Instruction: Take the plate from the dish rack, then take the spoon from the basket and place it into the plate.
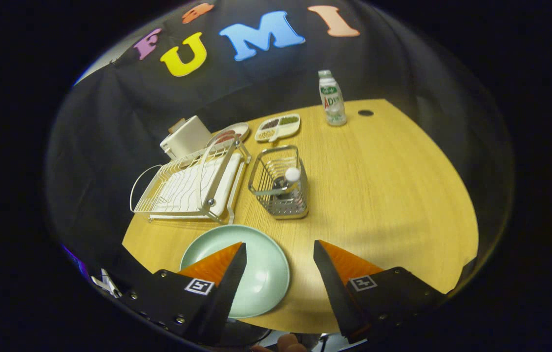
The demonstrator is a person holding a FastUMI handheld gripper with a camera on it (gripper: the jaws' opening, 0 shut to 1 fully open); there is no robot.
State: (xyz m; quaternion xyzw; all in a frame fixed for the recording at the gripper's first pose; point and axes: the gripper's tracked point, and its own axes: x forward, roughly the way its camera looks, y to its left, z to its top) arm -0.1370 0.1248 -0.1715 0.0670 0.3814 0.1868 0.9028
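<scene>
A pale green plate (256, 266) lies flat on the wooden table (383, 195), partly under my left finger. My gripper (280, 249) hovers above the table's near edge, open, with nothing between its fingers. Beyond the plate stands a wire basket (280, 183) holding a spoon (289, 177) with a white rounded end sticking up. To the left of the basket sits the white dish rack (190, 186), with no plate in its slots.
A white box (185, 137) and a small dish (232, 132) sit behind the rack. A divided snack tray (278, 127) lies beyond the basket. A plastic bottle (332, 100) stands at the far side, near a round hole (365, 113) in the tabletop.
</scene>
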